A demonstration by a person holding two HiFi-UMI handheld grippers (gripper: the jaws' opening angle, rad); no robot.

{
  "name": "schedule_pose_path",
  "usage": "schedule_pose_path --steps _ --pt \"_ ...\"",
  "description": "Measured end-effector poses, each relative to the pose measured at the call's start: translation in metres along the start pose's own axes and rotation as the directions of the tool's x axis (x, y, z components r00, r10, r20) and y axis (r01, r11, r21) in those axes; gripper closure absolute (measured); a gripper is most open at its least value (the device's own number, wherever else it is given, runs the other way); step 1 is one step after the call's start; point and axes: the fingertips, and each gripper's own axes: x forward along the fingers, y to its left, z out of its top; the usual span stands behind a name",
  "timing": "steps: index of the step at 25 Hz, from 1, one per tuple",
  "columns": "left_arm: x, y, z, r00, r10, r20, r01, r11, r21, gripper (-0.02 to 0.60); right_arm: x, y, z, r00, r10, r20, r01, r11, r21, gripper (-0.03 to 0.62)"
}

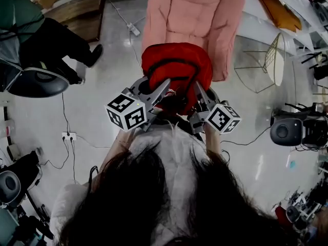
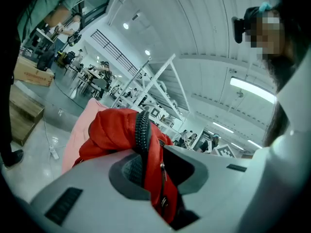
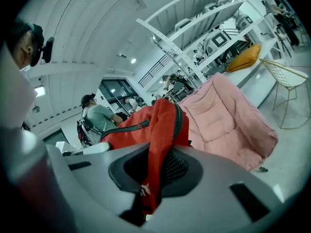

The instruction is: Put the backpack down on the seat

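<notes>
The red backpack (image 1: 177, 68) with black zips hangs in the air, held up by both grippers in front of the pink padded seat (image 1: 192, 19). My left gripper (image 1: 163, 90) is shut on the pack's near left edge. In the left gripper view a fold of red backpack fabric (image 2: 119, 130) with a black zip is pinched in the left gripper (image 2: 146, 165), and the pink seat (image 2: 77, 130) lies behind it. My right gripper (image 1: 199, 92) is shut on the near right edge. The right gripper (image 3: 156, 168) clamps red backpack cloth (image 3: 160, 125), with the pink seat (image 3: 228, 120) beyond.
A person (image 1: 41, 40) sits on an office chair at the upper left, beside wooden crates (image 1: 79, 9). A power strip (image 1: 68, 136) and cables lie on the pale floor. A wire chair (image 1: 271, 60) and an orange cushion (image 1: 277, 6) stand right of the seat. Black gear (image 1: 287, 129) stands at the right.
</notes>
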Motion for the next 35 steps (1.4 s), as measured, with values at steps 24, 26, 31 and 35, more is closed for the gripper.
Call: schedule_pose_path --steps 24,26,31,35 --pt "0.122 -0.001 0.001 0.993 0.110 -0.048 -0.110 0.994 -0.013 0.495 0.021 -0.101 0.076 0.998 0.067 -0.020 -0.067 0.998 0.009 0.543" --pt "0.131 0.008 0.003 0.993 0.110 -0.051 -0.111 0.993 -0.023 0.495 0.031 -0.108 0.081 0.998 0.061 -0.032 -0.061 0.998 0.009 0.543" --pt "0.162 0.042 0.012 0.992 0.102 -0.072 -0.106 0.993 -0.055 0.495 0.068 -0.133 0.095 0.997 0.031 -0.071 -0.030 0.999 0.012 0.543" --pt "0.188 0.079 0.017 0.987 0.094 -0.131 -0.103 0.993 -0.064 0.495 0.107 -0.154 0.101 0.994 -0.011 -0.107 0.014 1.000 0.022 0.543"
